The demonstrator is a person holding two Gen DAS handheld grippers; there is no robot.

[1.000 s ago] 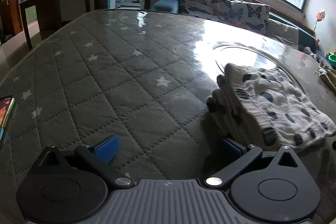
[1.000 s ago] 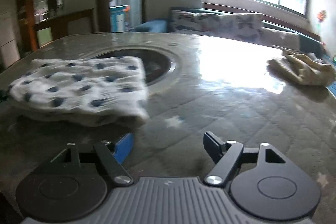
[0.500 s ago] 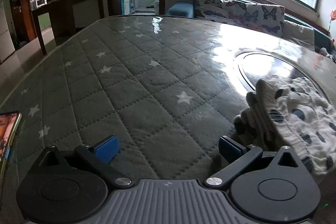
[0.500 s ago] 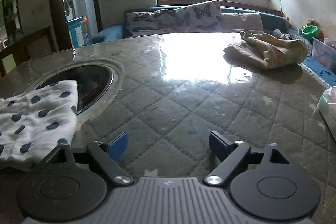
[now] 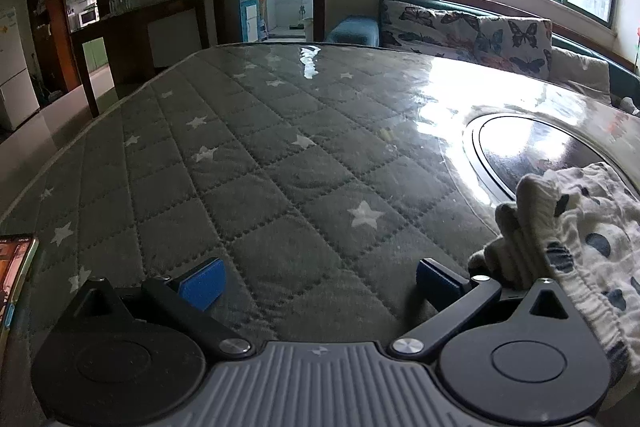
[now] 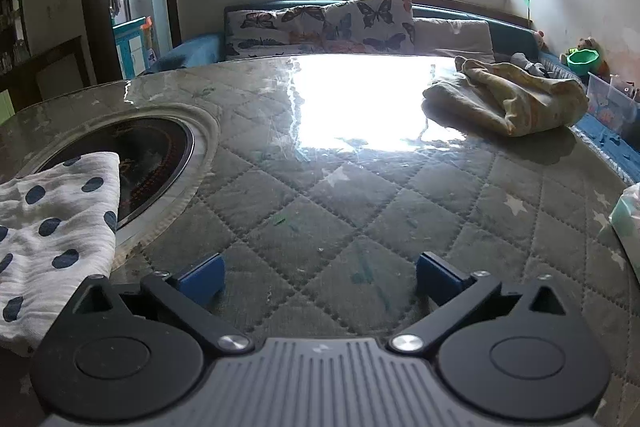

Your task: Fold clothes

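A folded white garment with dark blue dots (image 5: pixel 580 227) lies on the quilted grey star-patterned table cover (image 5: pixel 280 167), at the right edge of the left wrist view. The same garment (image 6: pixel 52 227) shows at the left of the right wrist view, partly over a dark round inset (image 6: pixel 152 155). My left gripper (image 5: pixel 318 283) is open just left of the garment, nothing between its blue pads. My right gripper (image 6: pixel 318 277) is open too, over bare cover to the garment's right. A crumpled yellow-beige garment (image 6: pixel 508 99) lies at the table's far right.
A phone or booklet (image 5: pixel 14 267) lies at the table's left edge. A pale green packet (image 6: pixel 628 219) sits at the right edge. Behind the table stand a sofa with butterfly cushions (image 6: pixel 320 23), a dark wooden counter (image 5: pixel 140 31) and a doorway.
Both grippers have swung away from the dotted garment: the left view turned left, the right view turned right. The yellow-beige garment came further into the right view. Both grippers stayed open.
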